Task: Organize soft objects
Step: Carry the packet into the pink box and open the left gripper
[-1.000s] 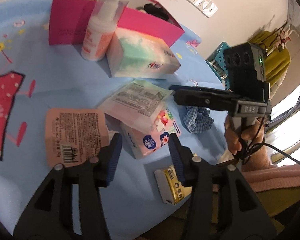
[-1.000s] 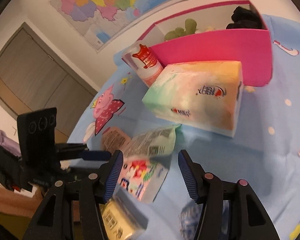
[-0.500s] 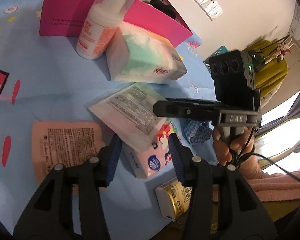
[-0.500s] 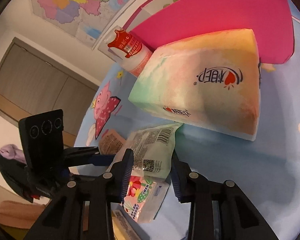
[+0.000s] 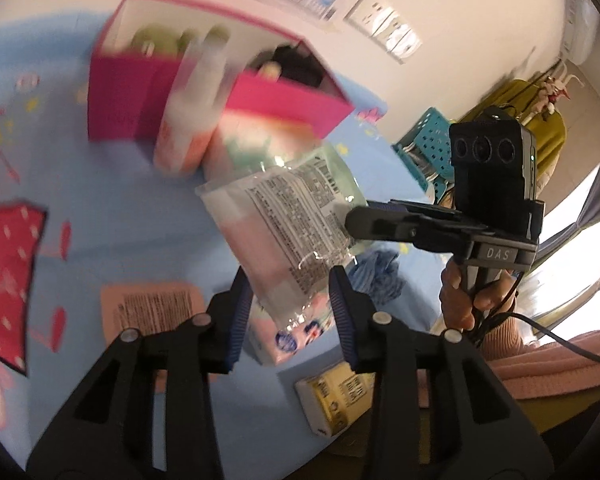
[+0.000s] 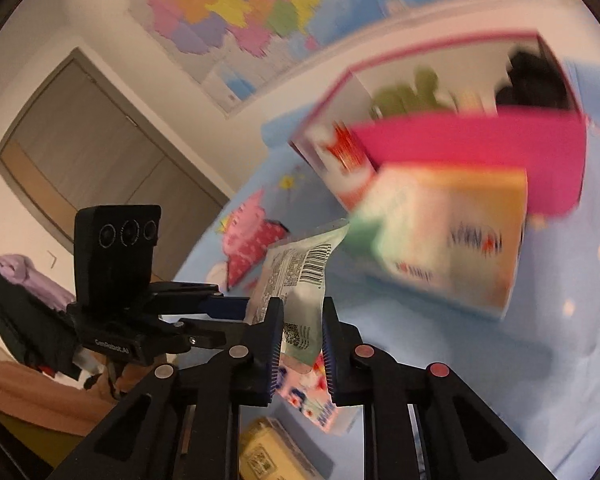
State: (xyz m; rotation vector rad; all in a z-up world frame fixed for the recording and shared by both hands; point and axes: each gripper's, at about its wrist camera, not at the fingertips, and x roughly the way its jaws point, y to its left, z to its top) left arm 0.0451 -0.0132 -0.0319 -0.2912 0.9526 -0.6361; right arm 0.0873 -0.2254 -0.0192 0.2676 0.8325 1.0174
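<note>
My right gripper (image 6: 299, 342) is shut on a clear plastic packet of pink and green soft cloth (image 6: 296, 280) and holds it lifted off the table; it also shows in the left wrist view (image 5: 288, 224), pinched by the right gripper's fingers (image 5: 380, 224). My left gripper (image 5: 288, 316) is open; its fingers flank the packet's lower end without closing on it. A cartoon-print tissue pack (image 5: 284, 336) lies on the blue tablecloth below. The pink box (image 5: 236, 100) at the back holds green and black soft items.
A pastel tissue box (image 6: 444, 236) and a pump bottle (image 5: 188, 128) stand in front of the pink box. An orange flat packet (image 5: 152, 312), a yellow pack (image 5: 336, 400) and a blue checked scrunchie (image 5: 380, 276) lie near the table's front edge.
My right gripper has closed on the clear packet and lifted it off the cartoon tissue pack. Both views have swung upward and are blurred by motion.
</note>
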